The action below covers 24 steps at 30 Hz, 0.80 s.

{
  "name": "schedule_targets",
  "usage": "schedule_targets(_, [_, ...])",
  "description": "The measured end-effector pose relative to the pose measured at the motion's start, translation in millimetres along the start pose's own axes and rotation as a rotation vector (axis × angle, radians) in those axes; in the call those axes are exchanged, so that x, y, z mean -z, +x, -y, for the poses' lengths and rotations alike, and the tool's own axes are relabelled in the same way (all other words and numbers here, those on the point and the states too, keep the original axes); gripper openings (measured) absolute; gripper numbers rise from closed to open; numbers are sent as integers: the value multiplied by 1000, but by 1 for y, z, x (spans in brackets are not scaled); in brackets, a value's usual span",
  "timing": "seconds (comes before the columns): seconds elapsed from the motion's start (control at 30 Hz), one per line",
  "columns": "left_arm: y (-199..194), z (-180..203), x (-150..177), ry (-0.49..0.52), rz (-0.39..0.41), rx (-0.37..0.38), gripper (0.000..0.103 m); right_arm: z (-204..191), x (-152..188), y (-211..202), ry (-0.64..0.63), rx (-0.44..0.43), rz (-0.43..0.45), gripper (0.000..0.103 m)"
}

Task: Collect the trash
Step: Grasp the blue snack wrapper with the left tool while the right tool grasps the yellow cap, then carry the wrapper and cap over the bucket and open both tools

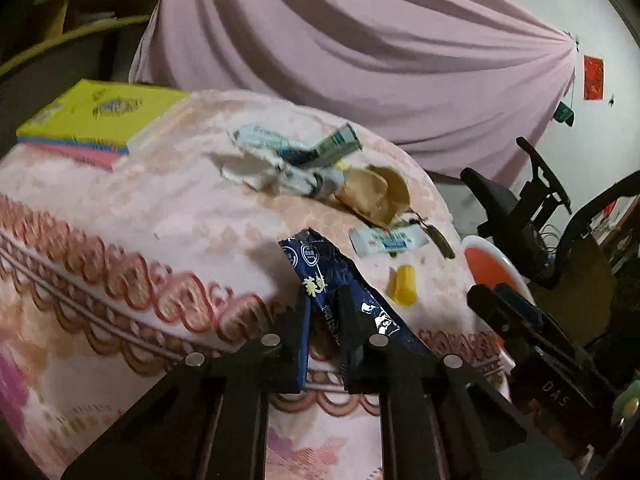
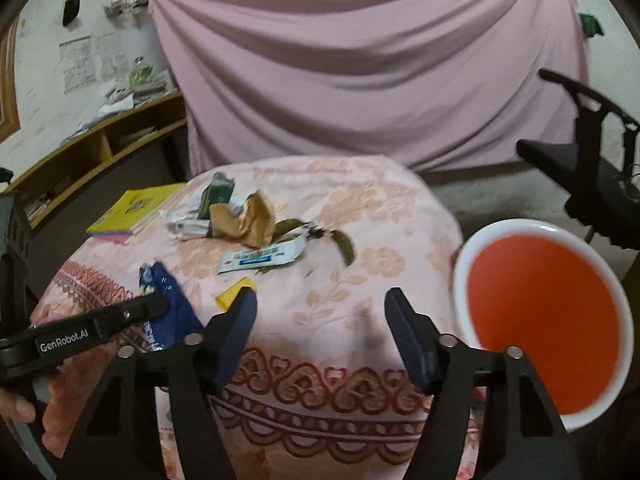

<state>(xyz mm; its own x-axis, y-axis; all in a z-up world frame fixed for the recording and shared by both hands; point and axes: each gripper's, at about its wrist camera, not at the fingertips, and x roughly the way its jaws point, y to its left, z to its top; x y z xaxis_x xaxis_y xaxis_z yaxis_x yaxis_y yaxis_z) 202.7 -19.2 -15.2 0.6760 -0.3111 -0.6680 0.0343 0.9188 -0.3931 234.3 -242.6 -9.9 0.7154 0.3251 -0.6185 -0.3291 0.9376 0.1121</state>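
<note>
A table under a pink floral cloth point(image 1: 192, 208) carries scattered trash. My left gripper point(image 1: 324, 316) is shut on a dark blue foil wrapper point(image 1: 320, 268) near the table's front edge. From the right wrist view, that gripper point(image 2: 158, 306) enters from the left with the blue wrapper point(image 2: 172, 304) at its tip. My right gripper point(image 2: 322, 316) hovers open over the cloth point(image 2: 340, 280) with nothing between its fingers. A yellow scrap point(image 2: 232, 296) lies just beyond its left finger. Farther back lie a white and blue sachet point(image 2: 262, 258), crumpled brown paper point(image 2: 248, 220) and a heap of wrappers point(image 2: 208, 204).
An orange bin with a white rim point(image 2: 540, 320) stands off the table's right side. A yellow book point(image 2: 132, 208) lies at the back left. A black office chair point(image 2: 592, 168) is at the right, a pink curtain point(image 2: 360, 60) hangs behind, and a wooden shelf point(image 2: 100, 148) is at the left.
</note>
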Motion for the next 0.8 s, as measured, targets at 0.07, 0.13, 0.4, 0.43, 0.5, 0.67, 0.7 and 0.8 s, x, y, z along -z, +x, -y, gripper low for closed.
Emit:
schedule_targets(0.07, [-2, -3, -5, 23, 12, -24, 9, -4, -3, 7, -8, -27, -23, 54])
schedule_targets(0.13, [-3, -9, -11, 39, 15, -45, 9, -9, -6, 14, -11, -55, -41, 53])
schedule_targets(0.4, [-10, -20, -22, 121, 47, -109, 9, -34, -11, 51, -14, -125, -151, 36])
schedule_targets(0.43, [-11, -20, -23, 126, 54, -115, 9, -37, -11, 53, -19, -120, -160, 35])
schedule_targets(0.5, [-15, -19, -22, 138, 68, -121, 9, -40, -11, 52, -36, -110, -158, 27])
schedule_targets(0.67, [-25, -11, -22, 166, 108, -131, 8, -42, -10, 41, -49, -106, -118, 27])
schedule_targets(0.7, [-27, -8, -22, 174, 117, -132, 8, -41, -10, 38, -49, -107, -105, 27])
schedule_targets(0.8, [-33, 0, -22, 196, 143, -130, 7, -41, -11, 25, -54, -104, -46, 27])
